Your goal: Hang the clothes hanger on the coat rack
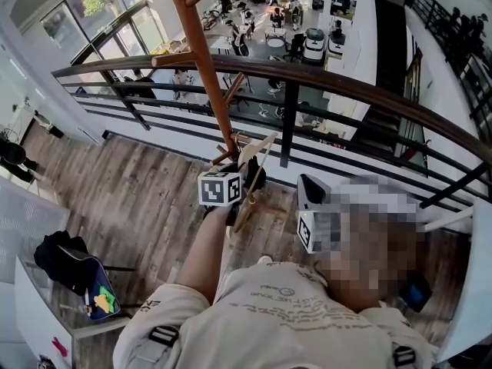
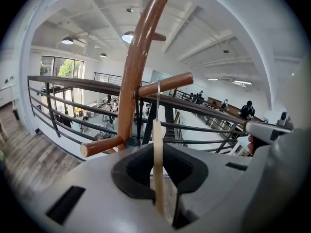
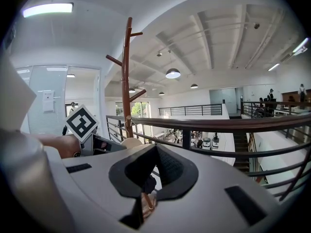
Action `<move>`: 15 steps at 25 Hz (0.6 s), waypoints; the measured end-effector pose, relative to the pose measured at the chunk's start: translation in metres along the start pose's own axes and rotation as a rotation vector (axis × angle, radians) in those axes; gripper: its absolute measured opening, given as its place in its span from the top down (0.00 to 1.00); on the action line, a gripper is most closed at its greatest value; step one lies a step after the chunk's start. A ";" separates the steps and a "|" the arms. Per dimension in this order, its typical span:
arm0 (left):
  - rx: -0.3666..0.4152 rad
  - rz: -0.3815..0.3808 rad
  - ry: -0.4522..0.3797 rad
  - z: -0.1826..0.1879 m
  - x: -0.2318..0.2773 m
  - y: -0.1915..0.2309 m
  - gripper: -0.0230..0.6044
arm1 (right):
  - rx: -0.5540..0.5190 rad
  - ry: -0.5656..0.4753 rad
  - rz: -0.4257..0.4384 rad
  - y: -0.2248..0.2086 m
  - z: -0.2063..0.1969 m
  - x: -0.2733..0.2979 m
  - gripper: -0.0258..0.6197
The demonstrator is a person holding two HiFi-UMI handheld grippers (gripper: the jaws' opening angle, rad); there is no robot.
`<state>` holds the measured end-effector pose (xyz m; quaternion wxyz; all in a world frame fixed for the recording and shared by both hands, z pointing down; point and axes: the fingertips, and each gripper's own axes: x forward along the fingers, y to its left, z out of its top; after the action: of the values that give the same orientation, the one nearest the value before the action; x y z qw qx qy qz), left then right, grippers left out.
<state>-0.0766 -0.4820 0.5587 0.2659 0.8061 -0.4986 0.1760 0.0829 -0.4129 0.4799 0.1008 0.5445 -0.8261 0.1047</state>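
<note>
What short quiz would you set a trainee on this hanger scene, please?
1. True or false: the left gripper is shut on the hanger.
2. What stands behind the rack? A. a railing B. a bookshelf C. a curtain
3. Fill in: the right gripper holds ____.

Key: 1 true; 2 A; 3 nothing.
</note>
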 end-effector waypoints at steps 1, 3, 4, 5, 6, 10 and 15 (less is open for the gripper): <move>0.001 0.002 0.001 0.000 0.001 0.002 0.87 | 0.001 0.001 -0.002 0.000 0.000 0.000 0.96; -0.003 0.010 0.003 0.000 0.003 0.006 0.87 | 0.002 0.002 -0.006 -0.001 0.000 0.000 0.96; -0.009 0.017 0.006 0.000 0.005 0.009 0.87 | 0.003 0.003 -0.008 -0.002 -0.001 0.000 0.96; -0.018 0.022 0.009 -0.001 0.006 0.012 0.87 | 0.003 0.004 -0.010 -0.004 -0.001 0.000 0.96; -0.029 0.023 0.011 -0.002 0.008 0.014 0.87 | 0.004 0.006 -0.012 -0.005 -0.002 0.000 0.96; -0.067 0.006 0.007 -0.003 0.014 0.017 0.87 | 0.008 0.015 -0.016 -0.010 -0.004 -0.001 0.96; -0.029 0.030 0.008 -0.004 0.012 0.019 0.87 | 0.004 0.019 -0.012 -0.007 -0.004 -0.001 0.96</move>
<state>-0.0880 -0.4954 0.5733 0.2771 0.7938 -0.5119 0.1760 0.0899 -0.4133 0.4842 0.1082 0.5486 -0.8216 0.1108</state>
